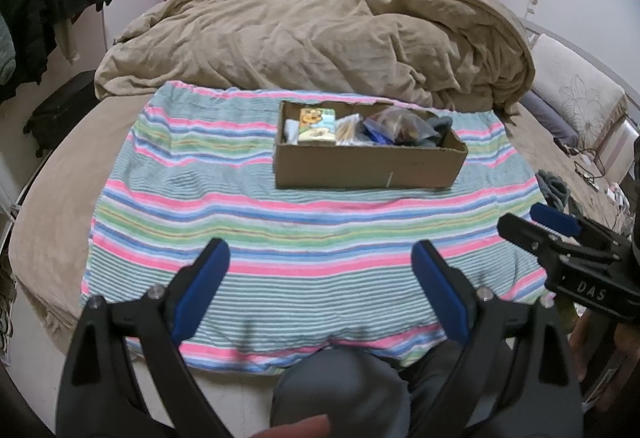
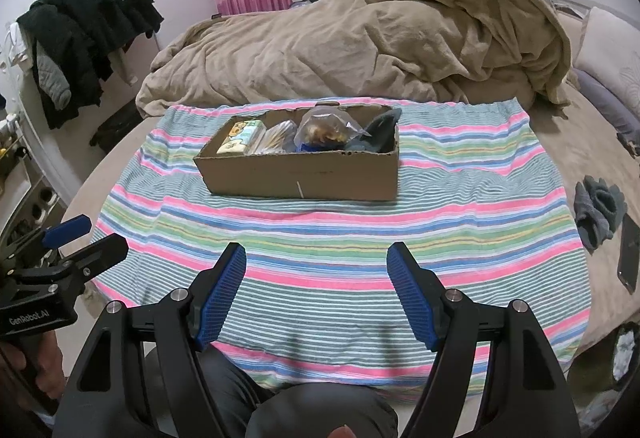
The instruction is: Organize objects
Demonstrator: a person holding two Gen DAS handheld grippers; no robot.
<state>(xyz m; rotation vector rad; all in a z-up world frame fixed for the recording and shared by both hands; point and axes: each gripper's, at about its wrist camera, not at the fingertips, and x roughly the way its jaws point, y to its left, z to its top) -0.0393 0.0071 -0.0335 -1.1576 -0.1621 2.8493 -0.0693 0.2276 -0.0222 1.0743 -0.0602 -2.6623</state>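
A brown cardboard box (image 1: pixel 370 164) (image 2: pixel 304 174) sits on a striped towel (image 1: pixel 224 206) (image 2: pixel 460 206) on the bed. Inside lie a green carton with a cartoon picture (image 1: pixel 316 124) (image 2: pixel 242 134), a clear bag of brown items (image 1: pixel 400 122) (image 2: pixel 326 128), a pack of sticks (image 1: pixel 347 130) (image 2: pixel 276 136) and a dark grey cloth (image 1: pixel 438 128) (image 2: pixel 380 132). My left gripper (image 1: pixel 322 254) is open and empty, above the towel's near part. My right gripper (image 2: pixel 316 258) is open and empty, also near the towel's front. Each gripper shows in the other's view, the right one (image 1: pixel 536 222) and the left one (image 2: pixel 86 238).
A rumpled tan blanket (image 1: pixel 320 42) (image 2: pixel 360 38) fills the back of the bed. A grey cloth (image 2: pixel 598 210) (image 1: pixel 554 188) and a dark phone (image 2: pixel 630 258) lie at the right. Dark clothes (image 2: pixel 88 22) hang at the left. My knees (image 1: pixel 340 390) are below the grippers.
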